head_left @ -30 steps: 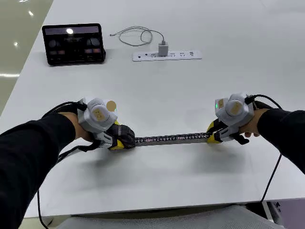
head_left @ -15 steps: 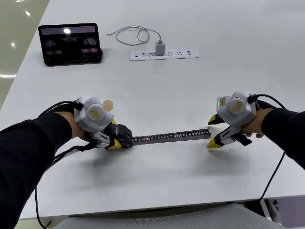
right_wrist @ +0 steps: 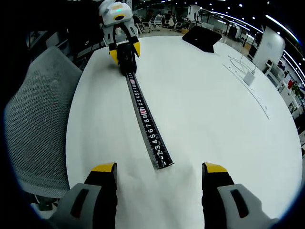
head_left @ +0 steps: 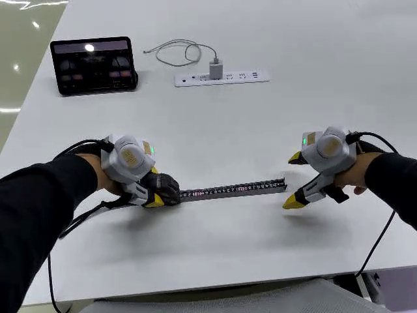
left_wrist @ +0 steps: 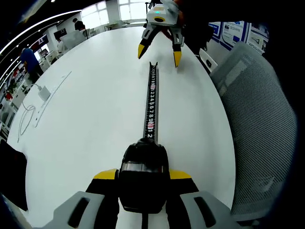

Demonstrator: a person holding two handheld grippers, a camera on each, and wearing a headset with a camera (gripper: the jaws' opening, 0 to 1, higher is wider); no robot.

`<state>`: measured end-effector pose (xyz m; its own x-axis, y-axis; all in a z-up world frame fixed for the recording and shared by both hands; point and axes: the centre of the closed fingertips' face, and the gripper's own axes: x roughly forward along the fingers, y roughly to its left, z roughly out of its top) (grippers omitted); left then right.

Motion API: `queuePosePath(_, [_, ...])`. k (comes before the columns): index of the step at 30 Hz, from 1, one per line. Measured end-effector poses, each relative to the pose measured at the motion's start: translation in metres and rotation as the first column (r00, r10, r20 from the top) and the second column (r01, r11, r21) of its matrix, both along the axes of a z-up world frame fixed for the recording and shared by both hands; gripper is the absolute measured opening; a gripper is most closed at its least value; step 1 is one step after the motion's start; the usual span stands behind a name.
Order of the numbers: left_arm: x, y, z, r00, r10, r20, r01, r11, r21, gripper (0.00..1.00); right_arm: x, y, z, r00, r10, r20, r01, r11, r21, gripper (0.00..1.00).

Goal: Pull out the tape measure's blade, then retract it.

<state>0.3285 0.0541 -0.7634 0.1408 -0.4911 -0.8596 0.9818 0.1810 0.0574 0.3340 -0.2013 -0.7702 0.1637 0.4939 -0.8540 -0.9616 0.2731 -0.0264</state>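
My left gripper (head_left: pixel 156 191) is shut on the black tape measure case (head_left: pixel 164 188) (left_wrist: pixel 143 171), which rests on the white table (head_left: pixel 260 117). Its dark blade (head_left: pixel 231 190) (left_wrist: pixel 151 100) (right_wrist: pixel 145 119) lies drawn out flat on the table toward the right. My right gripper (head_left: pixel 292 180) (right_wrist: pixel 159 171) is open, its yellow-tipped fingers (right_wrist: pixel 106 168) a little past the blade's free end (right_wrist: pixel 164 163) and not touching it. In the left gripper view the right gripper (left_wrist: pixel 158 50) stands open beyond the blade tip.
A tablet (head_left: pixel 93 65) stands at the back left. A white power strip (head_left: pixel 220 77) with a charger and coiled cable (head_left: pixel 176 52) lies behind the middle. The table's front edge runs close below the grippers. A mesh chair (right_wrist: pixel 43 95) sits by the table.
The right gripper let go of the blade's end, opened and drew slightly back to the right. The blade stays drawn out. The left gripper keeps its hold on the case.
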Motion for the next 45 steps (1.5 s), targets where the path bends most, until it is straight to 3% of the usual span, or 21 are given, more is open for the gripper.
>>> queuePosePath(11, [-0.002,0.000,0.002,0.999,-0.036,0.013,0.036,0.999,0.004,0.34,-0.004,-0.004,-0.001,1.000,-0.023,-0.004,0.023,1.000,0.003,0.73])
queuePosePath(15, [-0.002,0.002,0.004,0.999,-0.031,0.019,0.031,0.999,-0.014,0.34,-0.003,-0.003,0.002,0.999,-0.031,0.007,0.031,0.999,0.012,0.74])
queuePosePath(17, [-0.004,0.003,0.007,1.000,0.002,-0.010,-0.002,0.999,-0.032,0.34,-0.003,-0.003,0.003,0.999,-0.042,0.003,0.042,0.999,0.022,0.74])
queuePosePath(20, [0.006,0.013,0.008,0.997,0.073,0.037,-0.072,0.997,-0.038,0.39,-0.003,-0.003,0.006,0.998,-0.054,0.018,0.054,0.998,0.032,0.76])
queuePosePath(21, [0.008,0.015,0.011,0.994,0.104,0.038,-0.101,0.993,-0.066,0.39,-0.003,-0.003,0.006,0.998,-0.059,0.018,0.059,0.998,0.039,0.76])
queuePosePath(22, [0.007,0.017,0.011,0.992,0.128,0.018,-0.126,0.988,-0.088,0.41,-0.003,-0.004,0.006,0.998,-0.063,0.018,0.062,0.997,0.041,0.75])
queuePosePath(23, [0.008,0.021,0.015,0.989,0.145,0.027,-0.142,0.985,-0.101,0.42,-0.004,-0.005,0.005,0.997,-0.069,0.019,0.068,0.997,0.043,0.76])
queuePosePath(26, [0.019,0.033,0.020,0.970,0.236,0.057,-0.228,0.965,-0.128,0.54,-0.005,-0.001,0.008,0.994,-0.109,0.002,0.109,0.990,0.085,0.81])
queuePosePath(28, [0.017,0.037,0.022,0.963,0.268,0.037,-0.260,0.954,-0.148,0.57,-0.005,-0.002,0.007,0.994,-0.110,0.008,0.109,0.991,0.081,0.83])
queuePosePath(31, [0.019,0.044,0.025,0.958,0.282,0.046,-0.272,0.949,-0.159,0.62,-0.005,-0.003,0.008,0.993,-0.117,0.011,0.116,0.990,0.083,0.85])
queuePosePath(33, [0.022,0.049,0.027,0.945,0.324,0.040,-0.314,0.936,-0.160,0.71,-0.005,-0.004,0.008,0.993,-0.120,0.015,0.118,0.990,0.083,0.85])
queuePosePath(36, [0.021,0.053,0.031,0.932,0.363,0.005,-0.357,0.917,-0.180,0.82,-0.004,-0.006,0.008,0.992,-0.123,0.022,0.121,0.990,0.075,0.85])
queuePosePath(40, [0.026,0.061,0.034,0.911,0.412,0.026,-0.399,0.896,-0.197,0.94,-0.004,-0.008,0.009,0.991,-0.133,0.036,0.130,0.989,0.077,0.87])
queuePosePath(41, [0.033,0.065,0.039,0.893,0.444,0.071,-0.421,0.881,-0.216,1.00,-0.003,-0.008,0.010,0.987,-0.154,0.039,0.150,0.985,0.085,0.89])
queuePosePath(42, [0.035,0.066,0.042,0.887,0.453,0.086,-0.424,0.876,-0.231,1.00,-0.003,-0.008,0.011,0.984,-0.172,0.037,0.168,0.981,0.091,0.91])
queuePosePath(43, [0.037,0.070,0.044,0.870,0.484,0.095,-0.451,0.858,-0.245,1.00,-0.001,-0.010,0.012,0.978,-0.205,0.041,0.201,0.975,0.099,0.95])
queuePosePath(45, [0.042,0.079,0.048,0.842,0.522,0.138,-0.481,0.841,-0.248,1.00,0.002,-0.010,0.016,0.971,-0.230,0.067,0.221,0.967,0.122,0.99])
